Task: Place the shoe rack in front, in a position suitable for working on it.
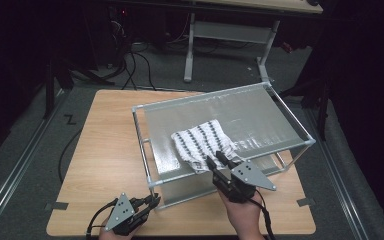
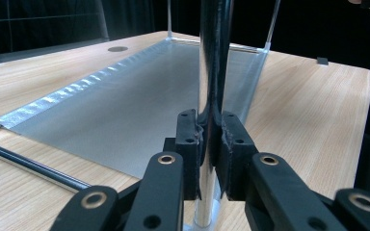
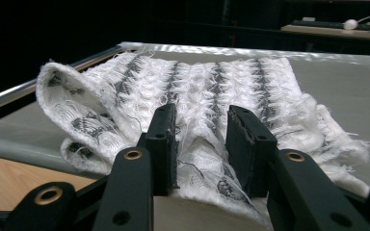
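The left tongs (image 2: 211, 139) are clamped on the rack's upright post (image 2: 214, 57), low in the left gripper view, steadying the frame; the right tongs (image 3: 207, 144) pinch a fold of the striped white cloth (image 1: 202, 142), which lies on the rack's grey shelf (image 1: 260, 112) at centre frame; best to keep the post held firm and draw the cloth gently so its frayed edge does not snag; the wooden surface (image 1: 105, 150) stands in a dark room, another desk (image 1: 230, 30) at upper centre

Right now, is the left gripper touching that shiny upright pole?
Touching: in the left gripper view, the left gripper clamps both pads against the pole.
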Motion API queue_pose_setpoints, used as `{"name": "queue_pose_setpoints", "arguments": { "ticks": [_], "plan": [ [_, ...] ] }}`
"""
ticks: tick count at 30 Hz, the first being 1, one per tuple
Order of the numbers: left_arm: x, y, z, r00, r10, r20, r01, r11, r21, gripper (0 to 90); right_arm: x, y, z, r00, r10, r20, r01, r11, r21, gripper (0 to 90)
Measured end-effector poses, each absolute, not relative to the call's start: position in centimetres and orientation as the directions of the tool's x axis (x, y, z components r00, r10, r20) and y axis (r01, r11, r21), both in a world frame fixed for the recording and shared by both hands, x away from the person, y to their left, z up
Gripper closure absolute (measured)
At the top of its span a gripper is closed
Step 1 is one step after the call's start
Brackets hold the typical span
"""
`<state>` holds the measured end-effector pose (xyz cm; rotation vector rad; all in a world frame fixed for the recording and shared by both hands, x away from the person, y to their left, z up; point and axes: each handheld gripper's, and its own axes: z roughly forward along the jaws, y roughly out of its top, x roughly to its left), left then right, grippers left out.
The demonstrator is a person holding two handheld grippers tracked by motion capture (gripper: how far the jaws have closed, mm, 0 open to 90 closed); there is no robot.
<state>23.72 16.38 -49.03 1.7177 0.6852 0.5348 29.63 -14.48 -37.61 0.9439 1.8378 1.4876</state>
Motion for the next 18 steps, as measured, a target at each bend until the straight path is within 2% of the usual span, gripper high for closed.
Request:
{"name": "queue_pose_setpoints", "arguments": {
  "ticks": [10,18],
  "plan": [
    [23.7,16.4,-49.0,0.727,0.687,0.0,0.168,-0.177,0.97,80.6,28.6,-11.0,-37.5,-0.656,0.754,-0.003,0.154,0.139,0.978,63.9],
    [23.8,16.4,-49.0,0.727,0.686,-0.001,0.169,-0.177,0.97,80.6,27.1,-8.5,-37.2,-0.721,0.692,-0.037,0.121,0.178,0.977,63.5]
  ]
}}
